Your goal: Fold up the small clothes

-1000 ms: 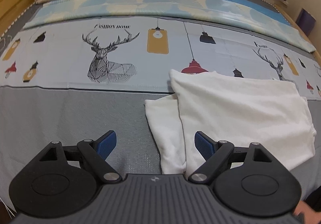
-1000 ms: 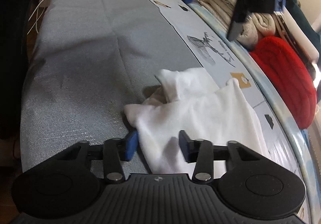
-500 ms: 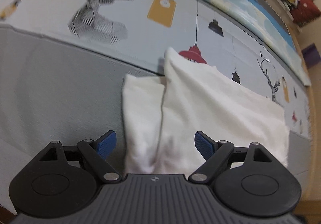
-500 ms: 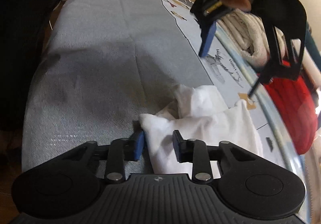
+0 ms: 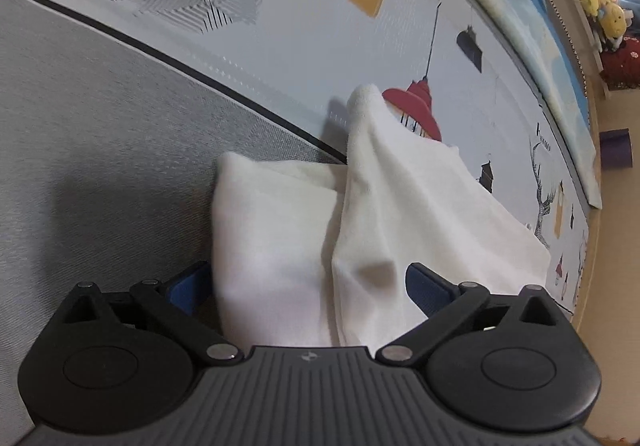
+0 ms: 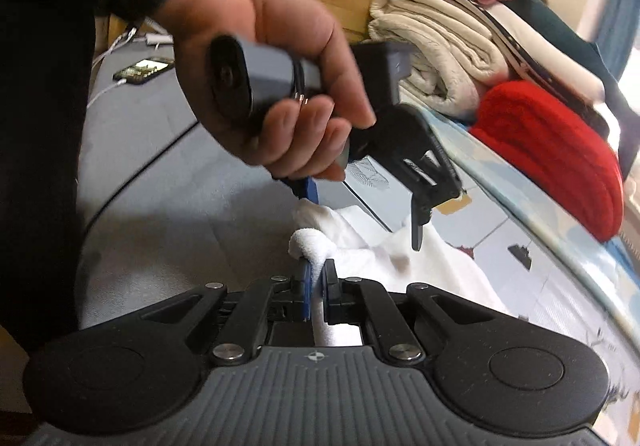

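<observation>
white and soft, the small cloth (image 5: 400, 214) lies on the bed (image 5: 100, 150), partly on the grey cover and partly on the sheet with the deer and lamp pictures (image 5: 280, 46). it is already folded over once, with one flap on top of another.

the right tongs (image 6: 316, 286) are pressed together on a rolled corner of the cloth (image 6: 312, 246). the corner pokes up between the two blue pads, so this grip looks firm.

the left tongs (image 5: 304, 286) are wide apart. the near edge of the cloth sits right between the two blue pads, one pad on each side. they are not pinching it yet. in the right camera you can see the left hand (image 6: 272, 86) holding its tool low over the far part of the cloth, with its tips almost touching the cloth.

from the left tongs the cloth runs away and to the right, toward the red lamp picture (image 5: 416, 110). its long way goes the same way the tongs point. so both tongs are at one short end of the cloth, very near each other.

i think the next thing is for the left tongs to squeeze the edge. then both can lift that end and carry it over to the far end. if the left pads grab only the top flap, the fold could come out crooked.

a red blanket (image 6: 548, 154) and a cream blanket (image 6: 436, 46) are stacked at the back of the bed.
</observation>
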`<action>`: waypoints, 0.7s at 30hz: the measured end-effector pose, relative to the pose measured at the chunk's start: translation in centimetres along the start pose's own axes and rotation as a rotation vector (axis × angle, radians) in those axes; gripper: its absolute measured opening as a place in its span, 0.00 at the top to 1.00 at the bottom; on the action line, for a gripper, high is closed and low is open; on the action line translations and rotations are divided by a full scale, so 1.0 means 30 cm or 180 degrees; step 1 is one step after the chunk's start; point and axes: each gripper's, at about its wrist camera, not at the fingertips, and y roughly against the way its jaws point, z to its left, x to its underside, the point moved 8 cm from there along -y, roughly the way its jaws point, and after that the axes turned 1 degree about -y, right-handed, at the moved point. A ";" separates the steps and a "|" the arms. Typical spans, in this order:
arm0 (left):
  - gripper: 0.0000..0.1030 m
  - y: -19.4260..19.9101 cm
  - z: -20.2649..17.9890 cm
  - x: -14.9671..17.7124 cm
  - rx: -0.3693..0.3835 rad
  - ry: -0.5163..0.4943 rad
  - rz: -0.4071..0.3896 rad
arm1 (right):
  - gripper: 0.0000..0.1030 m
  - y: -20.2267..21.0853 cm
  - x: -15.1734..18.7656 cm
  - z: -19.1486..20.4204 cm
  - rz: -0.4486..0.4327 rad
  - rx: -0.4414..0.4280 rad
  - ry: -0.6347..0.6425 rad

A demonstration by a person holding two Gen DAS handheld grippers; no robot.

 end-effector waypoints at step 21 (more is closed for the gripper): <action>0.88 0.377 -0.003 -0.025 -0.0192 -0.0385 -0.0962 | 0.96 0.013 -0.155 0.069 -0.0206 -0.0416 -0.0626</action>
